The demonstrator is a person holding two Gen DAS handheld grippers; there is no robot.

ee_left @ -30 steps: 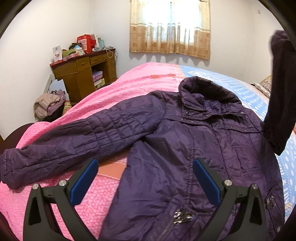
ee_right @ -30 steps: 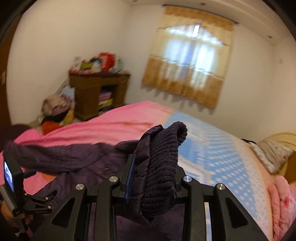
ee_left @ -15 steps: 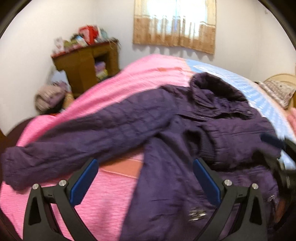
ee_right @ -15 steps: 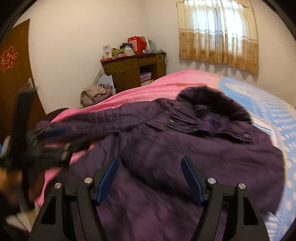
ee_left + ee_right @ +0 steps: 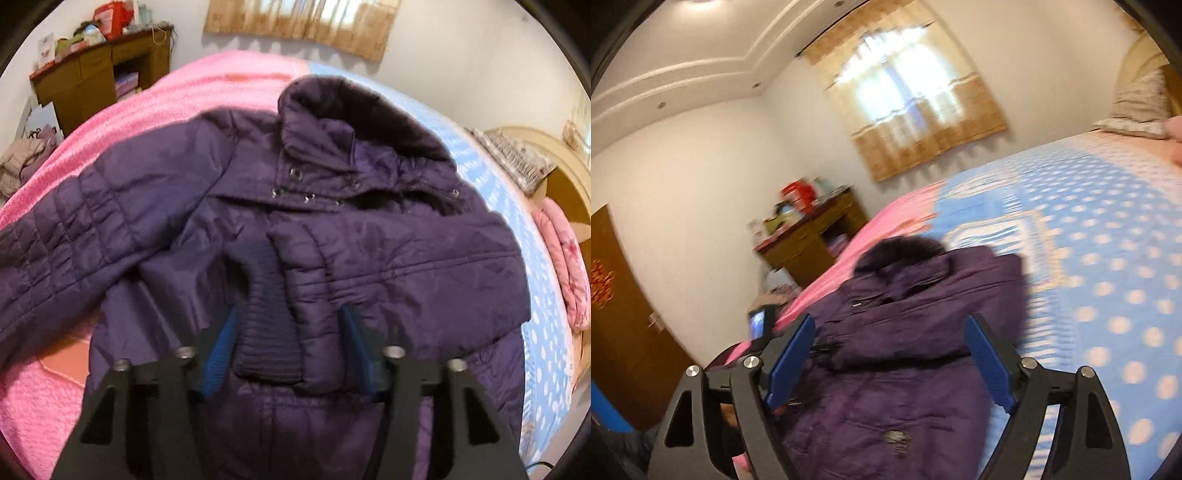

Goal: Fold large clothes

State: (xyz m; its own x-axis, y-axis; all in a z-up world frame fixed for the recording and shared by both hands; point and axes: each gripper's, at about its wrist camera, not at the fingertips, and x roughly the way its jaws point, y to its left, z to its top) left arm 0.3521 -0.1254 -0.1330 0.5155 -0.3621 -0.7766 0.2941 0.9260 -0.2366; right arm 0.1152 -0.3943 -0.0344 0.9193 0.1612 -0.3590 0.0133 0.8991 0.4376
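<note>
With the cuff (image 5: 273, 325) between the left gripper's (image 5: 288, 354) half-closed jaws, a clumsy pinch could drag the folded sleeve (image 5: 399, 266) off the jacket (image 5: 207, 206). Right gripper (image 5: 890, 363) hangs wide, empty

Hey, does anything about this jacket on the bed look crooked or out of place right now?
Yes. The purple jacket is only half folded: one sleeve lies across the chest with its knit cuff between the left gripper fingers, while the other sleeve sprawls out over the pink bedspread.
</note>
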